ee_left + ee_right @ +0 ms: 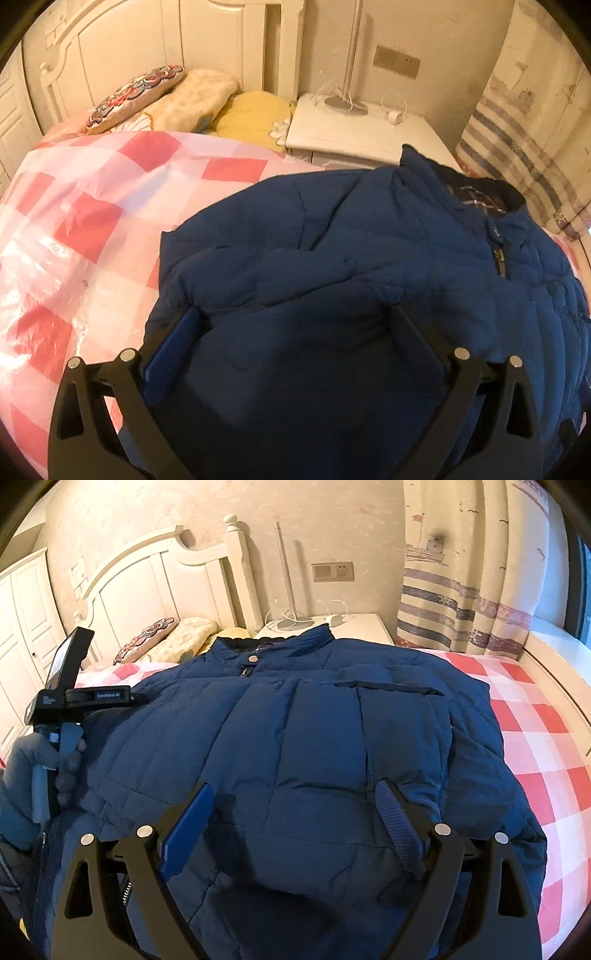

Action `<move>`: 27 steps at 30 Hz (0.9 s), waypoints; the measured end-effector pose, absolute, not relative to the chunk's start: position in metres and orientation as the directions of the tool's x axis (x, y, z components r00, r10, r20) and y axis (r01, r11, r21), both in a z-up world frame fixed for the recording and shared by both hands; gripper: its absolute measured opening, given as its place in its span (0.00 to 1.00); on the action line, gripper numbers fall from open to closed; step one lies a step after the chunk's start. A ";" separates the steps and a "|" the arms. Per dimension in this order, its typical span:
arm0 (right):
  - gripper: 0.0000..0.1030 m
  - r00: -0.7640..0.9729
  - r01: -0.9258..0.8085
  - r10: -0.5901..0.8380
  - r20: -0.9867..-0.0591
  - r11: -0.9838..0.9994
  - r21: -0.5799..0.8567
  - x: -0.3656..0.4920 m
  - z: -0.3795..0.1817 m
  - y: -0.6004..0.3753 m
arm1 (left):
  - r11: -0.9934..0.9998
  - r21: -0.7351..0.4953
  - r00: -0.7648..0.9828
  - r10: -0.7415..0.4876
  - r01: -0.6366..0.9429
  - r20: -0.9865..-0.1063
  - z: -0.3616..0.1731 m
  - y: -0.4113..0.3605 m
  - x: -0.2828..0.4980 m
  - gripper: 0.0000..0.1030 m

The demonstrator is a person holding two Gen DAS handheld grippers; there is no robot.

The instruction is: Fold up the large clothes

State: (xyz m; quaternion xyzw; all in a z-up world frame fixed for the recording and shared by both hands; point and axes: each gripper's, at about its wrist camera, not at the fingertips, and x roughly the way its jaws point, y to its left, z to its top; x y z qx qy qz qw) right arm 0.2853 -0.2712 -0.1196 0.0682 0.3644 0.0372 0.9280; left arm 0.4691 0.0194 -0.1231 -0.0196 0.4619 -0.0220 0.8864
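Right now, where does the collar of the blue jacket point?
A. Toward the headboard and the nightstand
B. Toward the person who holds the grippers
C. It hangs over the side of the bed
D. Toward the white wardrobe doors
A: in the right wrist view the collar of the blue jacket lies at the far end, just before the nightstand and near the headboard.

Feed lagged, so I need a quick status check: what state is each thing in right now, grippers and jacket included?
Left gripper: open, jacket fabric between its fingers, not clamped.
Right gripper: open over the jacket.
Blue jacket: lying front up on the bed, collar toward the headboard, snap closed.
Checked bedspread: spread flat under the jacket.
Curtain: drawn.
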 end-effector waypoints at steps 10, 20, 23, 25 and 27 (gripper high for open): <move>0.84 0.739 -0.016 0.127 -0.662 0.985 0.171 0.284 -0.119 -0.276 | 0.985 0.166 0.673 0.096 0.040 -0.733 -0.120 -0.003 0.389 0.98; 0.85 0.735 -0.009 0.108 -0.670 0.989 0.150 0.284 -0.121 -0.273 | 0.991 0.086 0.677 -0.005 0.100 -0.736 -0.109 0.000 0.337 0.98; 0.85 0.730 -0.006 0.094 -0.677 0.991 0.131 0.285 -0.122 -0.271 | 0.993 0.045 0.640 -0.037 0.112 -0.768 -0.124 0.004 0.341 0.98; 0.86 0.723 -0.002 0.079 -0.686 0.994 0.113 0.286 -0.122 -0.268 | 0.994 0.025 0.632 -0.051 0.111 -0.773 -0.125 0.006 0.344 0.98; 0.88 0.708 -0.003 0.073 -0.703 0.995 0.101 0.289 -0.124 -0.266 | 0.993 0.034 0.638 -0.045 0.110 -0.769 -0.124 0.005 0.343 0.98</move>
